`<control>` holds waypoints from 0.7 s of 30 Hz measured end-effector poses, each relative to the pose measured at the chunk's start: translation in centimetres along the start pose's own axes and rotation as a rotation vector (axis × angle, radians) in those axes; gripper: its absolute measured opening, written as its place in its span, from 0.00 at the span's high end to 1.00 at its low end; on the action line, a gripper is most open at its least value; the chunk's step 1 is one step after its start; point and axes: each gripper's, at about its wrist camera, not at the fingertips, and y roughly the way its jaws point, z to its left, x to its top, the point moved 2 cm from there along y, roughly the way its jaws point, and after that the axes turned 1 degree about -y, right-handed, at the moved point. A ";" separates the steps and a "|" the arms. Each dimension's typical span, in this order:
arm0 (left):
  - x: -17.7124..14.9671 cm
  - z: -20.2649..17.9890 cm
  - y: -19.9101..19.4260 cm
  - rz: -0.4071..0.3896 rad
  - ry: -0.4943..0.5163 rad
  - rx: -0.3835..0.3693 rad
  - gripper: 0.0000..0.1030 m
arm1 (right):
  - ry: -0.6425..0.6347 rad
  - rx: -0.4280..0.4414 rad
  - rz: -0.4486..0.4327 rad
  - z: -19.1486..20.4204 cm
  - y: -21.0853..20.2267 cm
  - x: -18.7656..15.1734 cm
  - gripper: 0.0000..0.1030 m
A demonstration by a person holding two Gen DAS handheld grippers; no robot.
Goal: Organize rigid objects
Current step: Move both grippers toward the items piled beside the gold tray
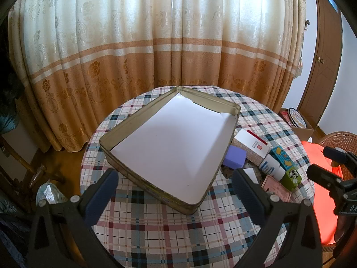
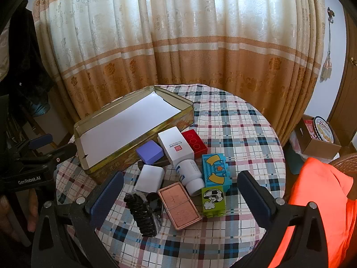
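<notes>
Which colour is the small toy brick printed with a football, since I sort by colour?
The football brick is lime green, clearest in the right wrist view.

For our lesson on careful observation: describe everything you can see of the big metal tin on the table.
The tin is a wide, shallow, rectangular box of gold-coloured metal with a printed outer wall, lid off. White paper lines its floor, and nothing else lies inside. It rests flat on the checked tablecloth, set at an angle to both views. A purple block and a white box lie against its long side.

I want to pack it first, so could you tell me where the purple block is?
In the right wrist view the purple block lies left of centre, against the tin's near wall, beside the white box.
</notes>
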 end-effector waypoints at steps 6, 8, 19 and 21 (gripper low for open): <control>-0.2 0.0 0.2 0.002 0.000 0.001 0.00 | 0.004 0.004 0.004 0.0 0.2 -0.3 0.00; -0.3 -0.1 0.3 0.006 0.000 0.000 0.00 | 0.006 0.006 0.007 0.0 0.4 -0.4 0.00; -1.2 -1.1 1.1 0.035 0.020 -0.029 0.00 | 0.012 -0.006 0.014 -1.1 0.8 -0.6 0.01; -1.4 -1.8 1.2 0.040 0.030 -0.044 0.00 | 0.008 -0.033 0.011 -1.7 1.0 -0.7 0.01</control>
